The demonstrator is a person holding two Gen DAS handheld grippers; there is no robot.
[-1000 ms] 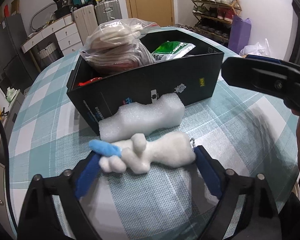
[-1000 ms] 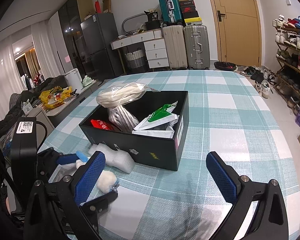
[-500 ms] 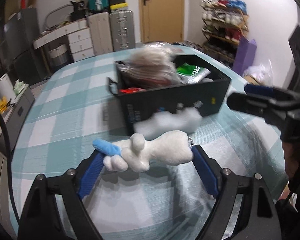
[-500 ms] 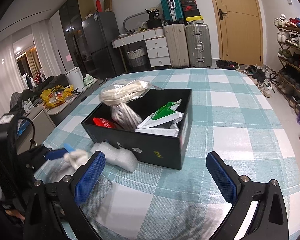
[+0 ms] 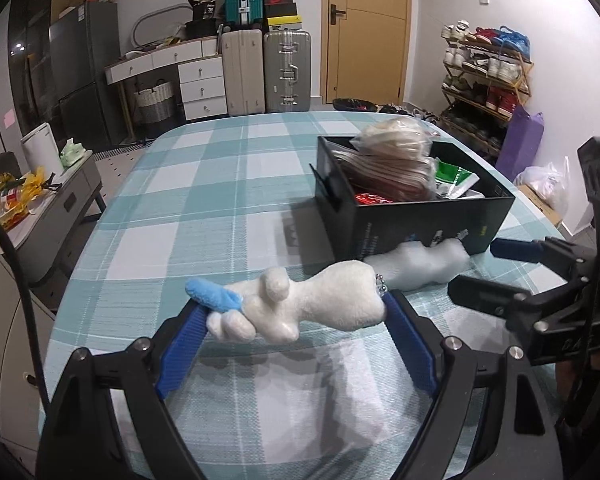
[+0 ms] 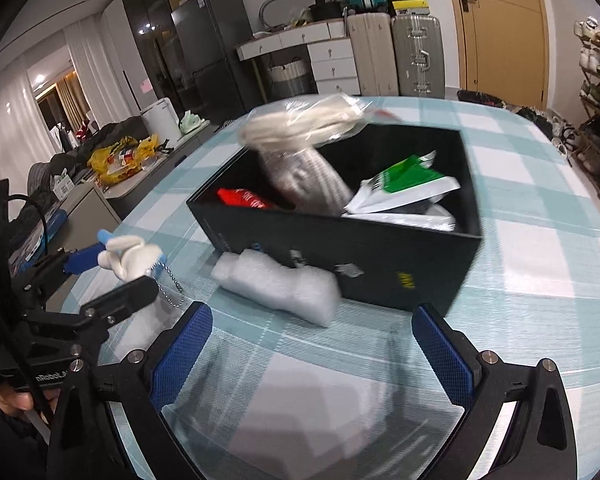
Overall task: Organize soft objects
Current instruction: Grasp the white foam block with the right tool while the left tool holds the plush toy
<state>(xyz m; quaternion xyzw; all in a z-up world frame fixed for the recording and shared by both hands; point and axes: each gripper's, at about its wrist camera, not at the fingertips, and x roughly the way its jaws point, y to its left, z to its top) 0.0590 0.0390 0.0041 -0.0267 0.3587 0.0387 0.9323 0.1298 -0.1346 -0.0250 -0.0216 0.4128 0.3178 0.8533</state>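
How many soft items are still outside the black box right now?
2. The white plush toy is clamped in the left gripper, above the table. The white foam piece lies on the tablecloth against the black box. Anything behind the box is hidden.

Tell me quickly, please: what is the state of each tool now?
Left tool: closed on the white plush toy, lifted off the table.
Right tool: open, holding nothing.
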